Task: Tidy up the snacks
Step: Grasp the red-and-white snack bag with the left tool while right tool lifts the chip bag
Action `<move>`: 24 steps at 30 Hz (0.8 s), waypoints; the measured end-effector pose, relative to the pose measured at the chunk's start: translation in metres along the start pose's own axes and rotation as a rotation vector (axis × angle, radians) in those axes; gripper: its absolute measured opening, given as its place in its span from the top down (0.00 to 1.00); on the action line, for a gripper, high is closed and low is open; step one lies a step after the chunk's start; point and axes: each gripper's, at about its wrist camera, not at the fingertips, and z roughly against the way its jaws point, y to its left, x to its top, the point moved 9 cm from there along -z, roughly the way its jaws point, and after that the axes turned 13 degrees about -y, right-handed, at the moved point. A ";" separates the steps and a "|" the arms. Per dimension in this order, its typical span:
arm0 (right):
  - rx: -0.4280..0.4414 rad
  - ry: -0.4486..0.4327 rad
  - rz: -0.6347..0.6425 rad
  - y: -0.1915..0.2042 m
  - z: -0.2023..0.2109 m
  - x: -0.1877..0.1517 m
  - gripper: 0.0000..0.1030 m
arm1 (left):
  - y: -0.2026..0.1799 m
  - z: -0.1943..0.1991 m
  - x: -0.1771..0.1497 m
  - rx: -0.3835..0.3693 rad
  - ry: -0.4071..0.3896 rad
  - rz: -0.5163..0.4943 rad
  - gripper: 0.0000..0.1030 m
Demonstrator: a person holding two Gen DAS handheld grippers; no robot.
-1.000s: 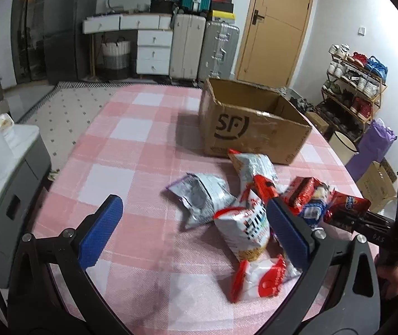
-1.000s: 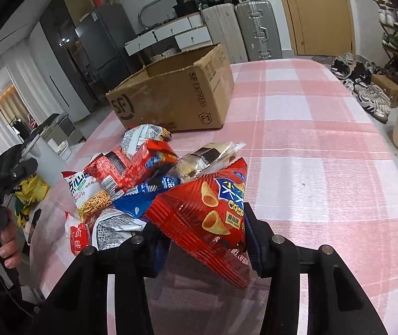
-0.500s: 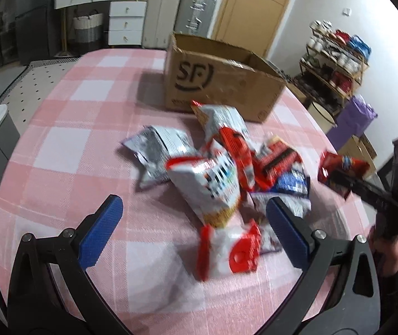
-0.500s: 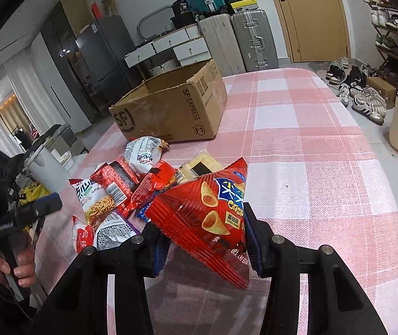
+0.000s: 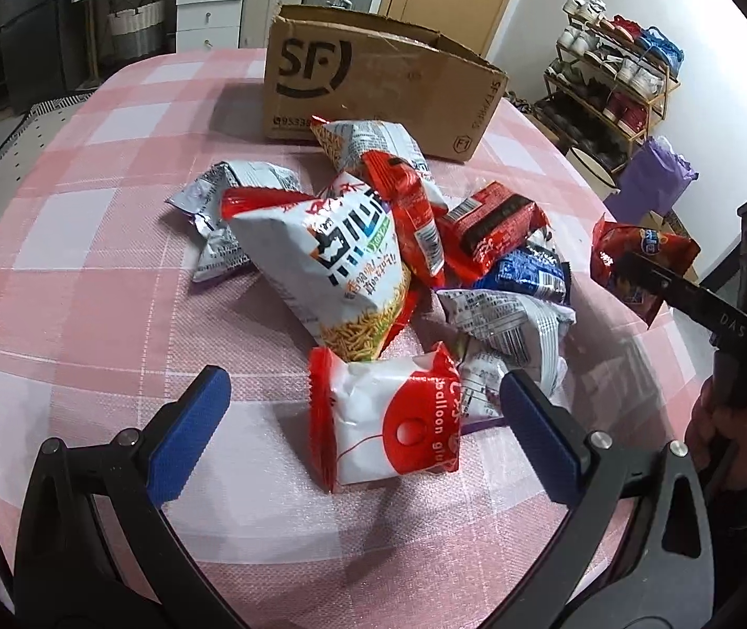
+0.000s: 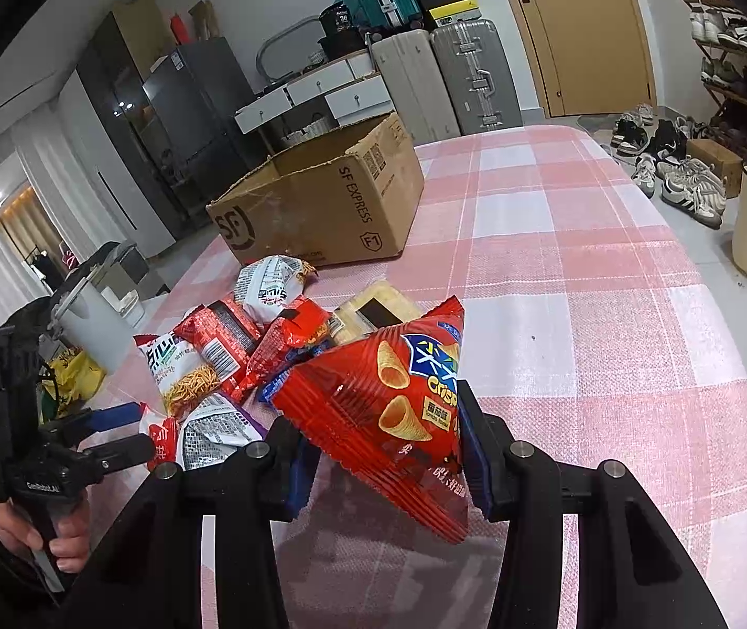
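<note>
Pink-white checked tablecloth (image 5: 85, 272) – brown box (image 5: 373, 89), red crisp bag (image 6: 399, 393).

I see the snack pile (image 5: 399, 262) on the table (image 5: 85, 262), just in front of the box (image 5: 373, 89). My left gripper (image 5: 363, 430) straddles the nearest packet (image 5: 383, 419); my right gripper (image 6: 383, 451) holds 1 bag (image 6: 394, 393) right of the pile.

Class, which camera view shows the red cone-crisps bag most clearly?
The right wrist view: the red cone-crisps bag fills the foreground, label readable, clamped in the right gripper. The left wrist view shows only a small, partly hidden piece at the right edge.
</note>
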 end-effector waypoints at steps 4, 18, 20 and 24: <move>0.002 -0.001 -0.004 -0.001 0.000 -0.002 0.54 | -0.001 -0.006 -0.003 -0.029 0.012 0.028 0.12; 0.003 -0.002 -0.009 -0.002 0.003 -0.004 0.54 | -0.006 -0.008 -0.019 -0.148 0.072 0.095 0.60; 0.004 -0.004 -0.005 -0.001 0.004 -0.003 0.54 | -0.008 -0.006 -0.020 -0.156 0.072 0.090 0.60; 0.002 -0.010 0.000 0.002 0.008 -0.001 0.54 | -0.009 -0.002 -0.020 -0.156 0.063 0.082 0.60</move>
